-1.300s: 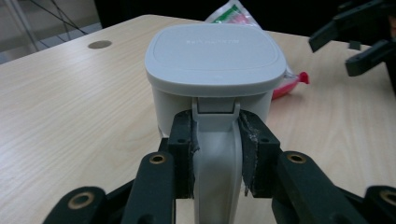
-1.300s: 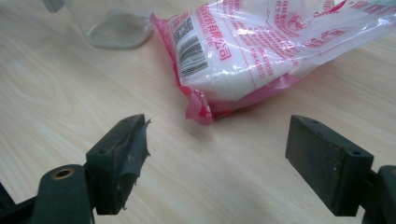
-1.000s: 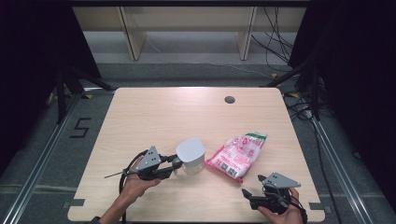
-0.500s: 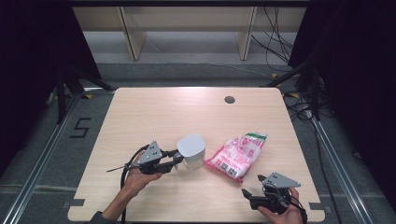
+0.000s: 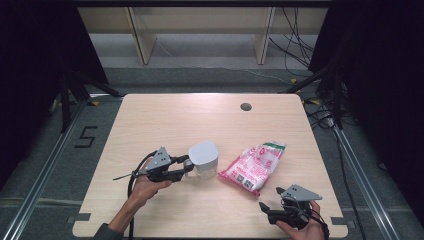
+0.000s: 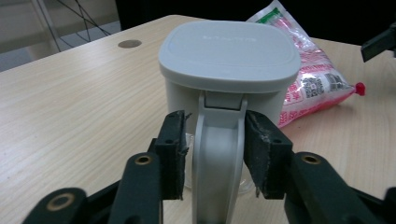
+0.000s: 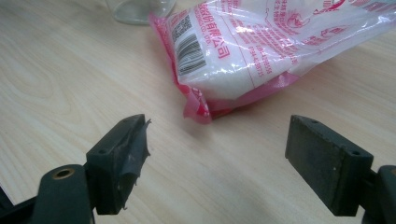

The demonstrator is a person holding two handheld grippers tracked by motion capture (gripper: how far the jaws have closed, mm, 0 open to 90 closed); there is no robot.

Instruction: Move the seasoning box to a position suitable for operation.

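Note:
A clear jug with a pale grey lid [image 5: 203,155] [image 6: 229,51] stands upright on the wooden table [image 5: 200,120]. My left gripper [image 5: 187,166] [image 6: 217,126] is at its left side, and the jug's grey handle [image 6: 218,158] lies between the jaws. These jaws have just been opening, and a thin gap shows beside the handle. A pink and white bag of sugar [image 5: 255,165] [image 7: 261,56] [image 6: 317,79] lies flat to the right of the jug. My right gripper [image 5: 263,207] [image 7: 217,135] stands open near the front edge, pointing at the bag's corner with nothing between its fingers.
A round dark grommet [image 5: 245,106] [image 6: 129,44] sits in the table's far right part. The jug's clear base [image 7: 140,9] shows beyond the bag. Shelving [image 5: 200,30] and cables [image 5: 295,45] lie on the floor past the far edge.
The jug, tilted half a second ago, now stands upright on the table. The left gripper's jaws have widened around the handle. The right gripper has not moved.

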